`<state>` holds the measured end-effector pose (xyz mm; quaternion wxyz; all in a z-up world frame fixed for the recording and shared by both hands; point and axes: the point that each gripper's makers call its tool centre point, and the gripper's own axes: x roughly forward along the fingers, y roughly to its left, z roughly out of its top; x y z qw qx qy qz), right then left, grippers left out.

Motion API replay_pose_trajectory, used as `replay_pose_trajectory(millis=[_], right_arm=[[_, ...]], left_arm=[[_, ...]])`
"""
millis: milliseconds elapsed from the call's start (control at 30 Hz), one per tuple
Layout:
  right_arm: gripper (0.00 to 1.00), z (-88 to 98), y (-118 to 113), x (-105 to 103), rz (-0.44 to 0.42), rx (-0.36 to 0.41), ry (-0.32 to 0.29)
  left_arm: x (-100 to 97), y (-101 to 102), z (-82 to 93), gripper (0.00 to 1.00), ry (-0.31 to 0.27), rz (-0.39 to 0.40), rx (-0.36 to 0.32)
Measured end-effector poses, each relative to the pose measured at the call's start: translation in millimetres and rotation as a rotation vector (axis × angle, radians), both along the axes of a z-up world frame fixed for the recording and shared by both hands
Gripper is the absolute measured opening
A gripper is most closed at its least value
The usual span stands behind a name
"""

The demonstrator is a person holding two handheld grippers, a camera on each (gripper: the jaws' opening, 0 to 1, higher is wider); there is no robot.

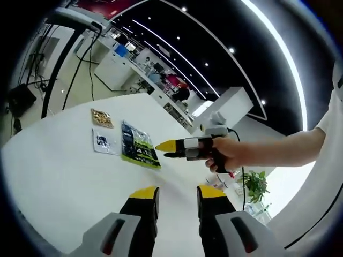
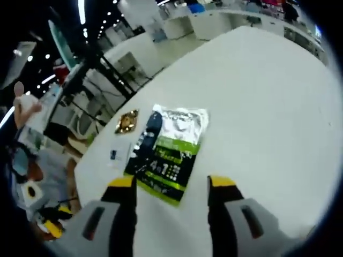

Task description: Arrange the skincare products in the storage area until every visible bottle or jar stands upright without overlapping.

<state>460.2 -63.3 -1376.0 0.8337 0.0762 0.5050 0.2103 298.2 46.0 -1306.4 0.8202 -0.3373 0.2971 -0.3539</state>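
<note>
So the stuff to sort is all flat packets, no bottles or jars that I can see: a big green and black pouch [image 2: 167,156] lying face up on the white table [image 2: 268,96], a small gold sachet [image 2: 127,122] just beside its far left corner, and a pale little sachet [image 2: 119,153] to the left of the pouch. In the right gripper view there's also a dark narrow thing [image 2: 147,134] lying along the pouch's left edge, touching or on top of it, can't tell which, prob a tube or slim packet. All 3-4 items sit bunched near the table's far left edge, well apart from the big bare middle, so I'd guess they were just dumped there flat and nothing's been stood up yet. Right gripper [image 2: 171,184] has its jaws spread wide w/ nothing between them, hanging right over the near end of the pouch, looks lined up for a grab imo. Left gripper [image 1: 177,195] is spread and empty too, hanging back over bare table, pouch [image 1: 138,144] further off. From the left gripper view the right one's jaws look close together, but that's side-on.
</note>
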Motion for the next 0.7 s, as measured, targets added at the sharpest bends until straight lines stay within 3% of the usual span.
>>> replay_pose_trajectory(millis=[100,133,267,433,467,700], right_arm=[[0.5,-9.8,3,0,0.026,-0.028,0.028],[0.5,-15.9,3,-1,0.054,-0.068,0.035],[0.46,-21.6,7,-3,0.098,-0.137,0.025],[0.38,-22.9,7,2,0.067,-0.166,0.029],[0.35,-24.2,5,4,0.107,-0.215,0.012],[0.13,-27.8,-1,7,0.185,-0.297,-0.026]], left_arm=[[-3.7,0,-1.4,0.28,0.005,-0.008,0.008],[-4.0,3,-1.9,0.28,0.008,-0.001,0.009],[-1.8,14,-5.0,0.28,0.016,0.025,0.019],[2.7,23,-8.9,0.28,0.024,0.053,0.017],[3.9,24,-9.7,0.28,0.026,0.056,0.017],[8.4,30,-7.1,0.28,0.018,0.086,0.012]])
